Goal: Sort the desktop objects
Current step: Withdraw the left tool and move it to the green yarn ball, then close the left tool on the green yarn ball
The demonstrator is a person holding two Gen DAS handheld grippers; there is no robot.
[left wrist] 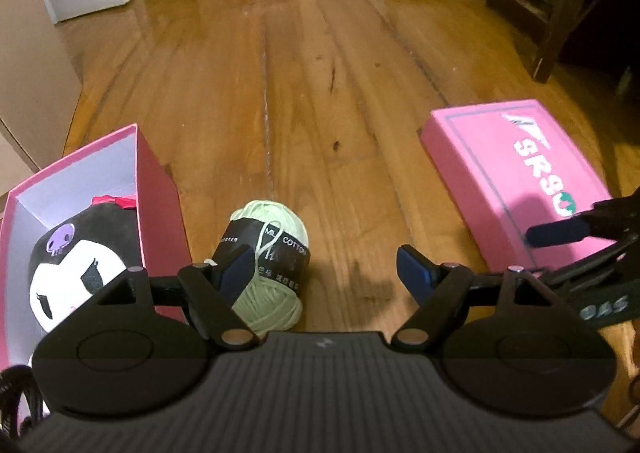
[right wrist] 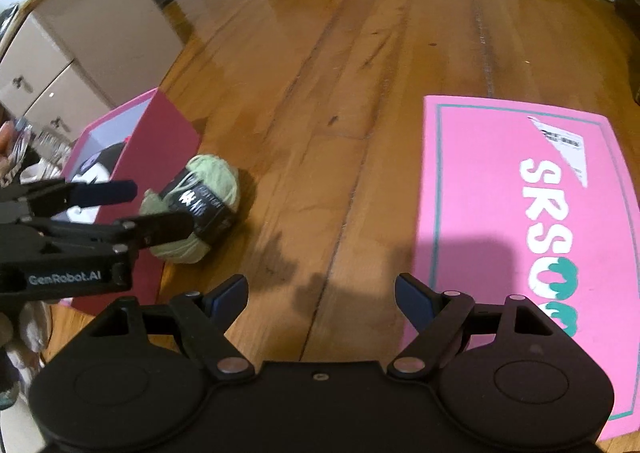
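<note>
**yarnfan:** Looking at the green yarn ball (left wrist: 266,273), it sits on the wooden floor (left wrist: 320,93) just beside the open pink box (left wrist: 160,189), on that box's right. Left gripper (left wrist: 326,273) hangs low over it, tongs spread wide, nothing between them; the left finger overlaps the ball in that gripper's own camera, but I can't tell if it touches.

**boxed_in:** And the right gripper (right wrist: 320,299)?

**yarnfan:** Also spread, empty, hovering over bare floor next to the pink lid (right wrist: 500,193), which lies flat, well apart from the box.

**boxed_in:** How would you grab the yarn?

**yarnfan:** My guess: it's light and squishy, so it'll give under the pads. Not fragile. I'd pinch across the middle, on the black paper band (left wrist: 256,249) (firmest part, probably), since a loose strand could snag or unwind if you catch the wool ends.

**boxed_in:** Count?

**yarnfan:** One yarn ball, one open box, one lid, one black-and-white plush toy (left wrist: 76,265) already inside the box. Two grippers.
</note>
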